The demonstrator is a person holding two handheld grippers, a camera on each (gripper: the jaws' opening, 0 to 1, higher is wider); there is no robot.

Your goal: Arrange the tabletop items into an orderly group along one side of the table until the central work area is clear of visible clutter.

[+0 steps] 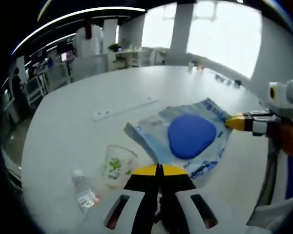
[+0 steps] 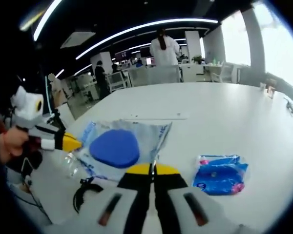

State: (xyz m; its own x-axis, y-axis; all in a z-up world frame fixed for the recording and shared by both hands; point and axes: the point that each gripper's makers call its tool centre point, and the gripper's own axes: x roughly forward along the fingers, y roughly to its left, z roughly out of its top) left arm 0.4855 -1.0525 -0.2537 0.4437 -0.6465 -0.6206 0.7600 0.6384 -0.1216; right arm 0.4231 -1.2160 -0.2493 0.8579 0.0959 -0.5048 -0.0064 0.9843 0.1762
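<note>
One clear plastic bag (image 1: 188,139) with a round blue pad inside and blue writing too blurry to read lies on the white tabletop (image 1: 88,97), near one clear cup (image 1: 119,165) with a green leaf picture and one small bottle (image 1: 83,190). One small blue packet (image 2: 219,174) lies well apart from it. The left hand-held gripper (image 1: 159,168) is closed on nothing, and the right hand-held gripper (image 2: 152,168) is pinched shut on the bag's edge.

Bright windows (image 1: 219,34), ceiling light strips (image 2: 151,27), office desks (image 2: 151,75)
</note>
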